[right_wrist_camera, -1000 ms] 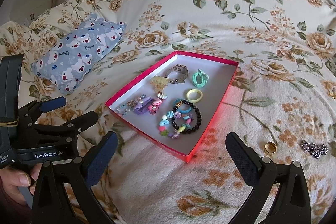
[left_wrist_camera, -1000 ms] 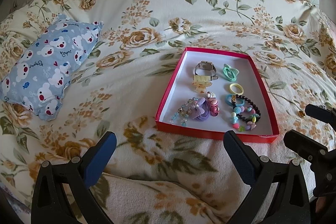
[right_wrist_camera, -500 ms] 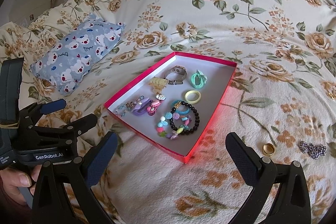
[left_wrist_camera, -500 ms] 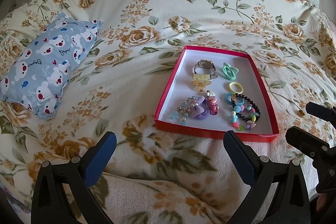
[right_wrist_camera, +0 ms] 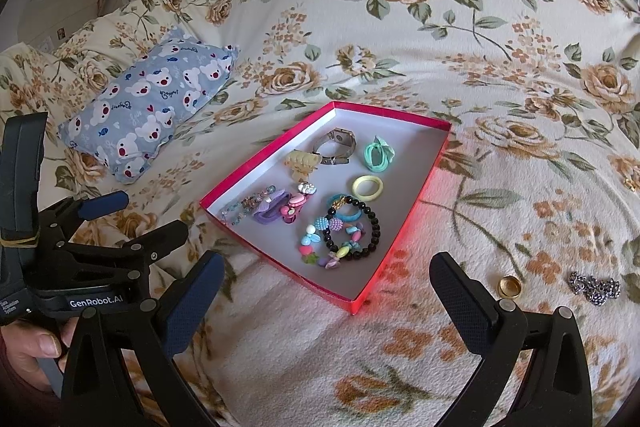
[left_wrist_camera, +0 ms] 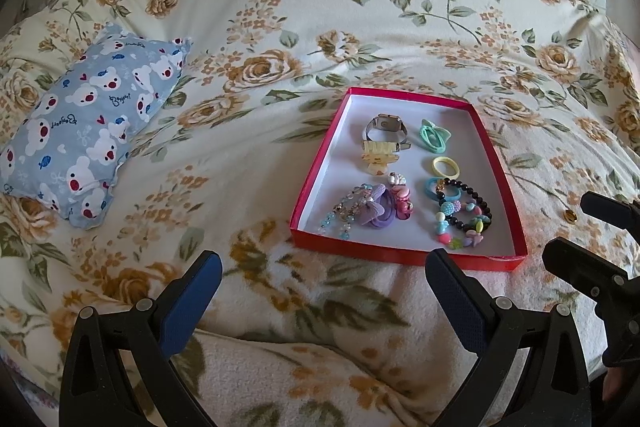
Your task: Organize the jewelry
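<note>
Gold ring (right_wrist_camera: 509, 285) right of red box (right_wrist_camera: 390, 259): best straddled with spread, empty right gripper (right_wrist_camera: 324, 303), pinched gently; left gripper (left_wrist_camera: 320, 295) also spread, empty.

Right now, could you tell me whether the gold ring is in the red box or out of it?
Out. The gold ring lies on the blanket, right of the red box, beside a dark chain.
</note>
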### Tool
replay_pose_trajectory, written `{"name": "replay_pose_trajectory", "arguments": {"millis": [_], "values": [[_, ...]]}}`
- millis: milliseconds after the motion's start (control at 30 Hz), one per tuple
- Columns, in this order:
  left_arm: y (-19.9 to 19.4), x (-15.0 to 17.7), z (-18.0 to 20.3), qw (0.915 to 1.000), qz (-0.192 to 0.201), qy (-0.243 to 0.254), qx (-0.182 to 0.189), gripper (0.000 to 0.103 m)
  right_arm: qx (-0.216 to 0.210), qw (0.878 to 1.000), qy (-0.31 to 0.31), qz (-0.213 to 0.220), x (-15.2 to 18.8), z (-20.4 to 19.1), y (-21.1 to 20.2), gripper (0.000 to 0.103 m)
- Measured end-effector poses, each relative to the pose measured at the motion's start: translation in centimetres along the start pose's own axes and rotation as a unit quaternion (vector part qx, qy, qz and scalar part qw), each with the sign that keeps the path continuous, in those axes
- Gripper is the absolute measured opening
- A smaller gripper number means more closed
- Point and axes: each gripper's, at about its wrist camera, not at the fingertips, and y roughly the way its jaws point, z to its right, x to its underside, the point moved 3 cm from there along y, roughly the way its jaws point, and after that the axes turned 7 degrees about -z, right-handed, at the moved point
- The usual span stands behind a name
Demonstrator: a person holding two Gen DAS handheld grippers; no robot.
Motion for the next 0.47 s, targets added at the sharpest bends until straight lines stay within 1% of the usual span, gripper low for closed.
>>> {"name": "replay_pose_trajectory", "arguments": {"millis": [467], "values": [[0.49,-0.29,-0.17,0.9999,-0.008,-0.003,0.006,0.102,0.000,1.000,0.004,-0.008,-0.22,0.01,0.37,0.103]]}}
